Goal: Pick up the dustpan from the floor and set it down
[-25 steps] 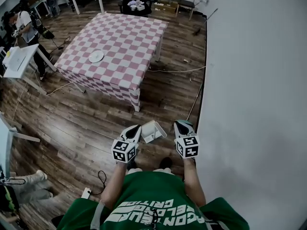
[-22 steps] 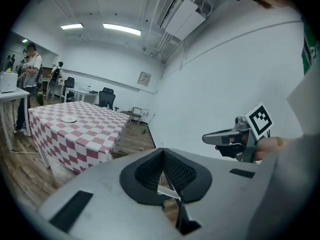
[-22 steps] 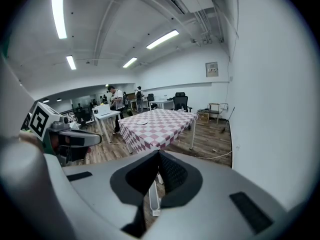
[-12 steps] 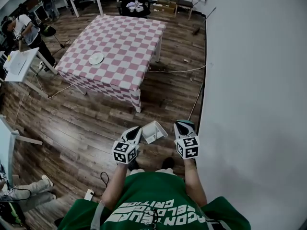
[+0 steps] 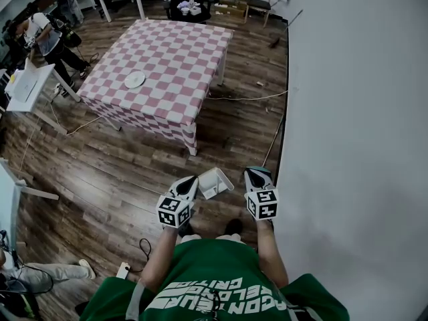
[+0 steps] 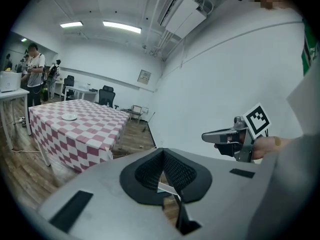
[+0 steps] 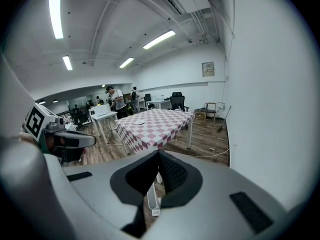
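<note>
Nothing of yours shifted in that last second: your left gripper [image 5: 190, 180] and right gripper [image 5: 253, 174] both hung closed and empty above the white dustpan [image 5: 215, 183], which still lay on the wooden floor [image 5: 134, 172] just ahead of your feet [image 5: 231, 227], so the pickup remained undone.

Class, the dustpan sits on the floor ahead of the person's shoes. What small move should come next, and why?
Probably open the left claw and start lowering it toward the dustpan. Both it and the right claw look shut and empty, held above the floor, where the dustpan lies untouched.
</note>
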